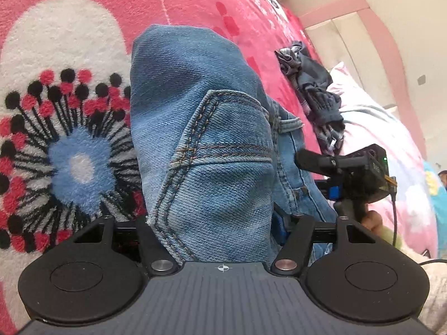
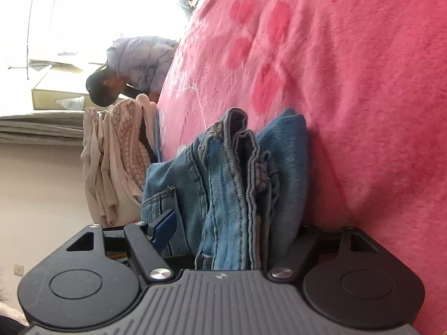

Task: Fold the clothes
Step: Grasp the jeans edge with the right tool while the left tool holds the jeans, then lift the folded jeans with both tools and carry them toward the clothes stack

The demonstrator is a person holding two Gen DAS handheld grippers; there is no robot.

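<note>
Both tools, the left tool [image 1: 220, 223] and right tool [image 2: 232, 234], are clenched on the folded, faded blue denim jeans [image 1: 212, 145] lying on the fluffy pink flowered bed blanket [image 1: 83, 8], apparently to keep the stacked layers together while shifting them.

Faded blue jeans [image 1: 206, 150], folded thick, back pocket up, bunched on the pink blanket, waistband layers stacked

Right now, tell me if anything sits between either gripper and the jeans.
Nothing visible does. The folded jeans already fill the gap of the left gripper, and their bunched edge fills that of the right gripper. The dark clothes pile lies apart on the pink blanket.
</note>
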